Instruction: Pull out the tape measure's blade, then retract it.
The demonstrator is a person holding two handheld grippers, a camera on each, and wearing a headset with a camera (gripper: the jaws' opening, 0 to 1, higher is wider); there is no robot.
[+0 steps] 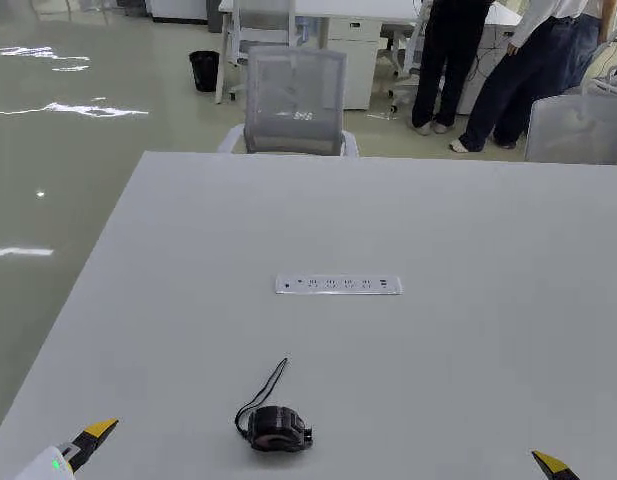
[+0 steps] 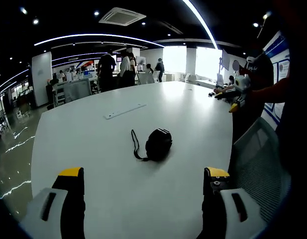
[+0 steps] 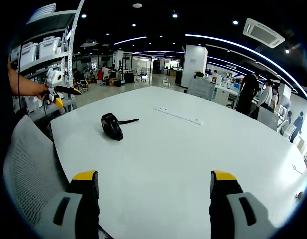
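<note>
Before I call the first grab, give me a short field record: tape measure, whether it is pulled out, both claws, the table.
tape measure: black, lying on the white table near the person's edge, between the two claws
state: nothing seen drawn out of the case
strap: black loop, flat on the table, trailing toward the power strip
left claw: open, holding nothing, apart from the tape measure
right claw: open, holding nothing, apart from the tape measure

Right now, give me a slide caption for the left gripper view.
Open left gripper faces a black tape measure, strap beside it, lying on the white table, before the pull.
</note>
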